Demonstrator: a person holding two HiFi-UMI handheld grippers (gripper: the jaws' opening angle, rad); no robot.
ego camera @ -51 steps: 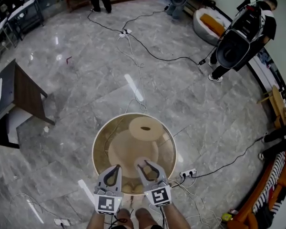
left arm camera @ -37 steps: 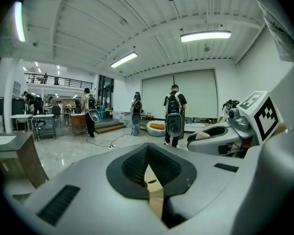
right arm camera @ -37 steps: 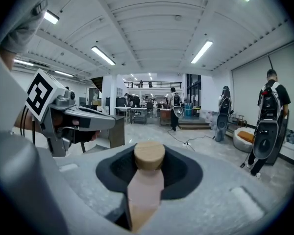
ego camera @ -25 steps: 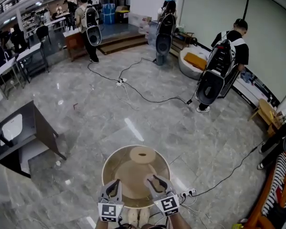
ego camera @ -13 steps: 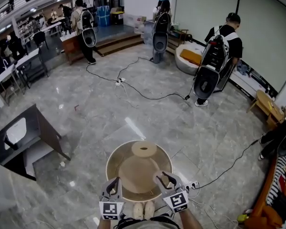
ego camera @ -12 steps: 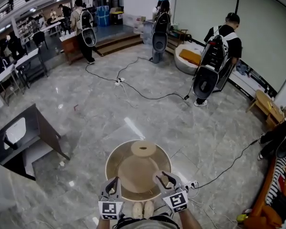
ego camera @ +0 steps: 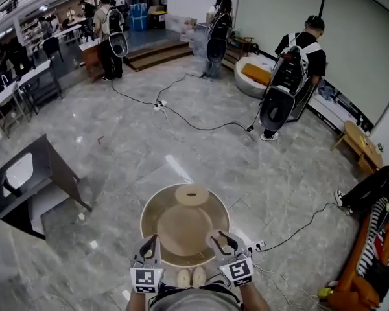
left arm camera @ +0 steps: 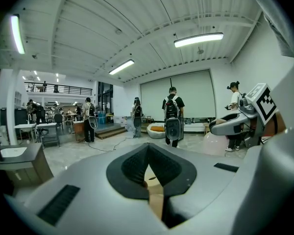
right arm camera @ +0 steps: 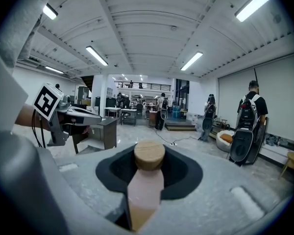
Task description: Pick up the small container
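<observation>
My right gripper [right arm camera: 149, 167] is shut on the small container [right arm camera: 146, 192], a pale pinkish body with a round wooden lid [right arm camera: 149, 155]. In the head view that right gripper [ego camera: 222, 243] hangs over the near right rim of the round tan table [ego camera: 152, 237], held level. My left gripper [ego camera: 147, 248] hovers over the near left rim. Its jaws [left arm camera: 148, 148] meet at the tips with nothing held. A round wooden disc [ego camera: 192, 195] lies at the table's far side.
Grey marble floor all round. Black cables [ego camera: 181, 118] cross it, and a power strip [ego camera: 256, 245] lies right of the table. A dark desk [ego camera: 26, 173] stands at the left. People with large backpacks [ego camera: 282, 96] stand farther off. My shoes [ego camera: 189, 276] show below the table.
The head view has tilted up from the table to take in the room. Both grippers stay by the table's near edge, the right one still holding the container.
</observation>
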